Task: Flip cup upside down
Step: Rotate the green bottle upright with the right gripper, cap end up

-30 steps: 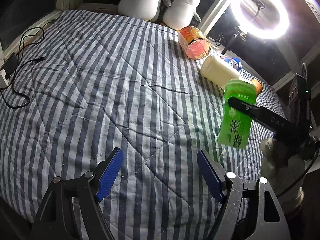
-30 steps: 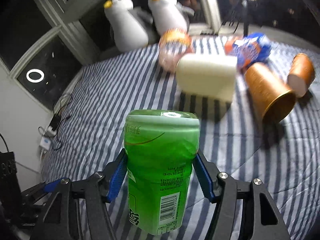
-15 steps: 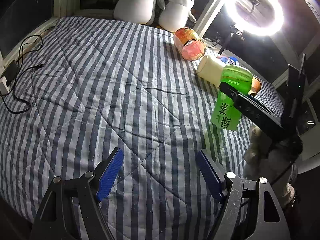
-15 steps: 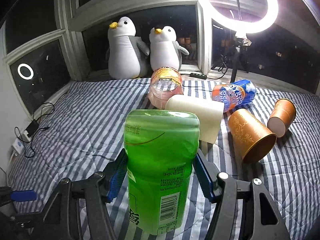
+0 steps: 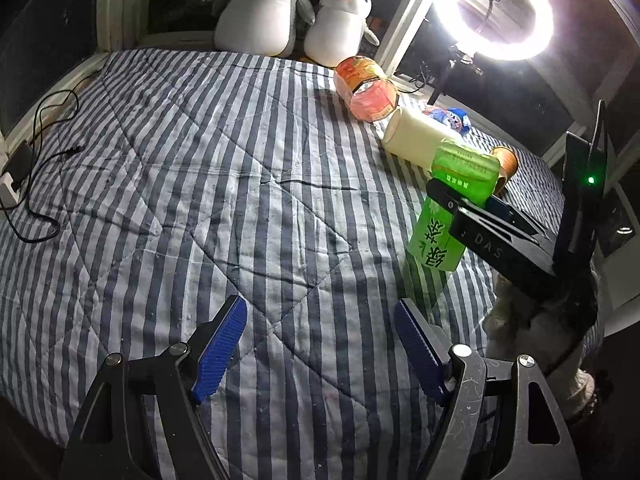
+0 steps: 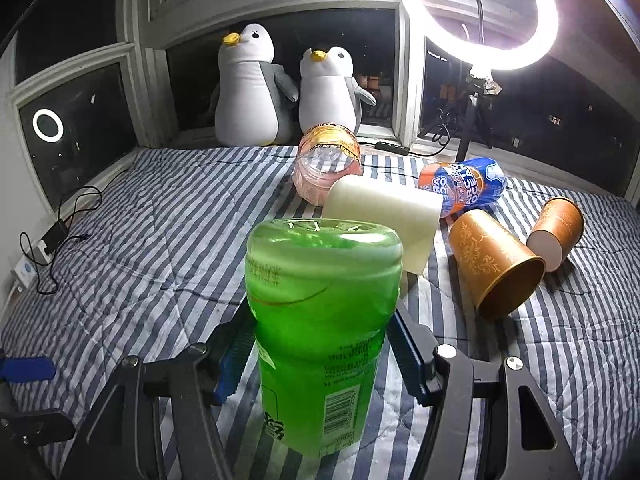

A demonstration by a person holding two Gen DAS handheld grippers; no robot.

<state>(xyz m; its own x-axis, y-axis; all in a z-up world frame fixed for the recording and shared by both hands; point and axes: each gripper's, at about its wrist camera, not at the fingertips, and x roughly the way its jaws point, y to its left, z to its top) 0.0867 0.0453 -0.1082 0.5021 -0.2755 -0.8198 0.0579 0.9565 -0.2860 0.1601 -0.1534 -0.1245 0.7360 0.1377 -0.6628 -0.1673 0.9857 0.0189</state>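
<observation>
The right gripper is clamping the green cup between its blue pads, gripping it around the middle; the cup is standing inverted, closed base up, and its open rim is sitting at or just above the striped quilt, though the right wrist view is not showing whether the two are touching. The left gripper is hanging released over the quilt, its jaws spread wide with nothing between them. A broad bare stretch of quilt is lying to the left of the cup, running toward the black cable at the bed's left edge. Behind the cup, a cream cup, a pink-orange cup, a blue-orange cup and two copper cups are lying on their sides, crowding the far right. Two penguin toys are sitting by the window, beside the ring light. The green cup is hiding part of the cream cup.
</observation>
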